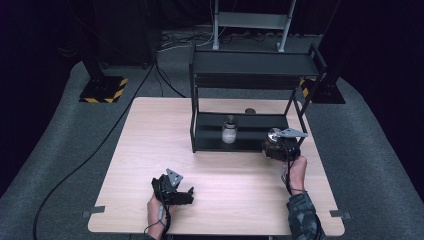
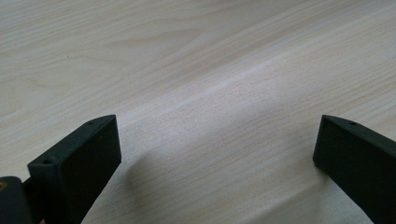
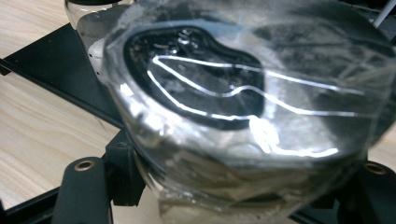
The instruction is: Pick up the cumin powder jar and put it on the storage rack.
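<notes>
My right gripper is shut on a glass jar with a shiny lid, held at the right front corner of the black rack's lower shelf. In the right gripper view the jar looms close and blurred between the black jaws, and its contents look dark. A second, pale jar stands upright on the lower shelf, left of the held one, and appears as the pale jar at the top left. My left gripper rests low over the table's near side, its jaws wide apart over bare wood.
The black two-tier rack stands at the far middle of the wooden table. A small dark round object lies on the table behind it. Cables run across the grey floor at left.
</notes>
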